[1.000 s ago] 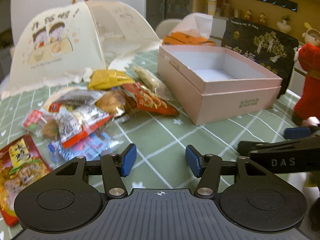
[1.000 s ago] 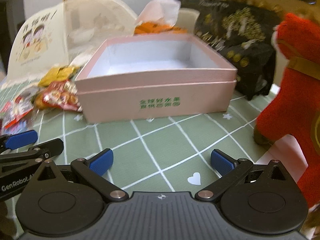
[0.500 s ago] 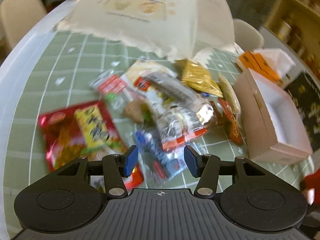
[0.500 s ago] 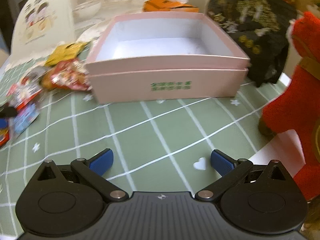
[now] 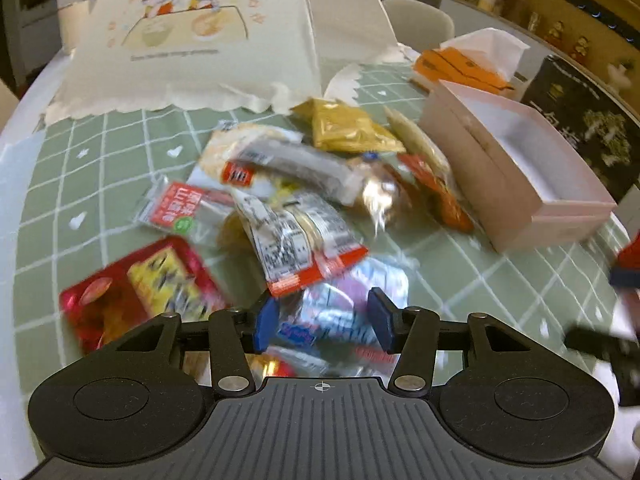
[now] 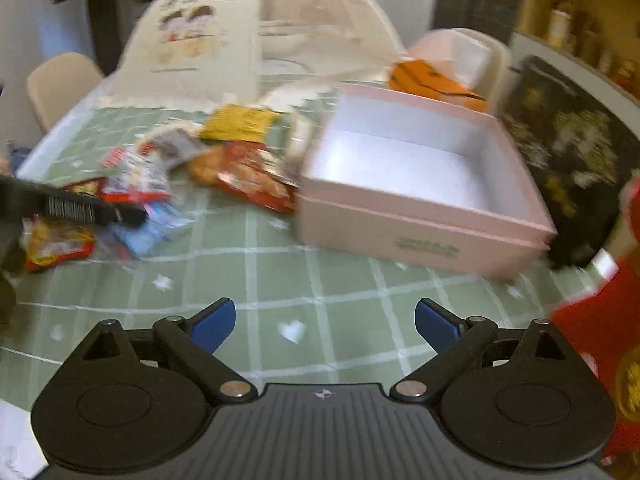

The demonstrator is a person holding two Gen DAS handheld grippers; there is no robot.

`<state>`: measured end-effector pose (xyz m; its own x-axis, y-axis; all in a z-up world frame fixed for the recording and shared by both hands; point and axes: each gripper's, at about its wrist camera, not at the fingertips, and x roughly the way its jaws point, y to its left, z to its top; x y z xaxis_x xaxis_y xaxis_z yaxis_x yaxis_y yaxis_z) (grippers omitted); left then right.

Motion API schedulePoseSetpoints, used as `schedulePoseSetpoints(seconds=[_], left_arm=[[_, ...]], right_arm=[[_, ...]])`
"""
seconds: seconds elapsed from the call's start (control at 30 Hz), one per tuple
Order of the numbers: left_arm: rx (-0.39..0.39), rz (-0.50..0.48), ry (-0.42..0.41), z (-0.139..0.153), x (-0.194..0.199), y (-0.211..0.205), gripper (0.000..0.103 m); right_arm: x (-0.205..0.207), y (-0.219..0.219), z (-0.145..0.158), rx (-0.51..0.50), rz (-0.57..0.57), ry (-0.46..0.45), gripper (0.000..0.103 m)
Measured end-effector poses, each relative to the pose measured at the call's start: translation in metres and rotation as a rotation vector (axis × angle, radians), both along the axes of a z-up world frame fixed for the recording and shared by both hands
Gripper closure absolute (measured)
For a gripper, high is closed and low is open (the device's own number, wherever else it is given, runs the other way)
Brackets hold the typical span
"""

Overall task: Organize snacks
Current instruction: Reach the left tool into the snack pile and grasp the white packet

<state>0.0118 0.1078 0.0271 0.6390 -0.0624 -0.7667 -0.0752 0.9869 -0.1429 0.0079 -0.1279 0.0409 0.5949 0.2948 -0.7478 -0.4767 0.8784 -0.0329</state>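
The left hand-held gripper (image 5: 322, 322) is tilted down over the near edge of the snack pile (image 5: 304, 200). Its jaws have just been closing and stand part open; a blue-and-silver packet (image 5: 340, 312) shows between the blue pads, but no pad presses on it, so nothing is grasped. From this gripper, a red-edged clear packet (image 5: 296, 244) lies just beyond at 12 o'clock, a red-and-yellow bag (image 5: 140, 292) at 10 o'clock, a yellow bag (image 5: 348, 128) farther off at 12 o'clock, and the pink box (image 5: 516, 188) at 2 o'clock. The box is open and holds nothing; it sits just beside the pile's right edge.

The right hand-held gripper (image 6: 325, 325) is released, its jaws having just closed slightly from a wide spread, with only the green checked desk (image 6: 248, 280) between them. From it, the box (image 6: 420, 216) lies at 1 o'clock, and the pile (image 6: 168, 184) at 10 to 11 o'clock, well apart from the pads. The left gripper's black body crosses the left edge at 9 o'clock, over the pile. A cream food cover (image 6: 224, 40) stands behind the snacks. This view is blurred.
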Motion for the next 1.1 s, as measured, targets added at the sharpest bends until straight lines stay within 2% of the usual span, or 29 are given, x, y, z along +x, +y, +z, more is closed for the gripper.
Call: schedulePoseSetpoints(seconds=[0.07,0.1,0.2,0.37,0.53,0.63,0.73,0.83,0.9,1.0,1.1], left_arm=[[-0.012,0.045,0.012,0.004,-0.015,0.008,0.064],[-0.026,0.069,0.017,0.006,-0.023,0.014,0.065],[-0.065,0.151,0.019,0.016,-0.049,0.032,0.065],[-0.129,0.273,-0.007,0.036,-0.084,0.059,0.065],[-0.165,0.329,-0.019,0.046,-0.101,0.069,0.065],[-0.194,0.329,-0.016,0.047,-0.098,0.068,0.065],[-0.232,0.341,-0.005,0.04,-0.082,0.066,0.065],[-0.294,0.367,0.02,0.028,-0.055,0.062,0.065],[-0.324,0.381,0.03,0.019,-0.033,0.057,0.065],[-0.311,0.407,0.04,0.011,0.0,0.046,0.065],[-0.241,0.384,0.04,0.008,0.03,0.032,0.064]], right_arm=[[0.002,0.017,0.004,0.011,0.05,-0.014,0.005],[0.002,0.028,0.006,0.018,0.077,-0.019,0.005],[0.014,0.064,0.001,0.051,0.139,0.034,0.005],[0.033,0.127,-0.023,0.066,0.098,0.13,0.005],[0.041,0.161,-0.037,0.024,0.121,0.118,0.006],[0.036,0.146,-0.034,0.017,0.148,0.133,0.01],[0.027,0.116,-0.033,-0.001,0.137,0.106,0.011],[0.016,0.085,-0.03,-0.042,0.105,0.084,0.017],[0.006,0.063,-0.023,-0.036,0.09,0.062,0.017],[-0.005,0.036,-0.013,-0.017,0.063,0.044,0.018],[-0.007,0.017,-0.009,-0.008,0.022,0.043,0.017]])
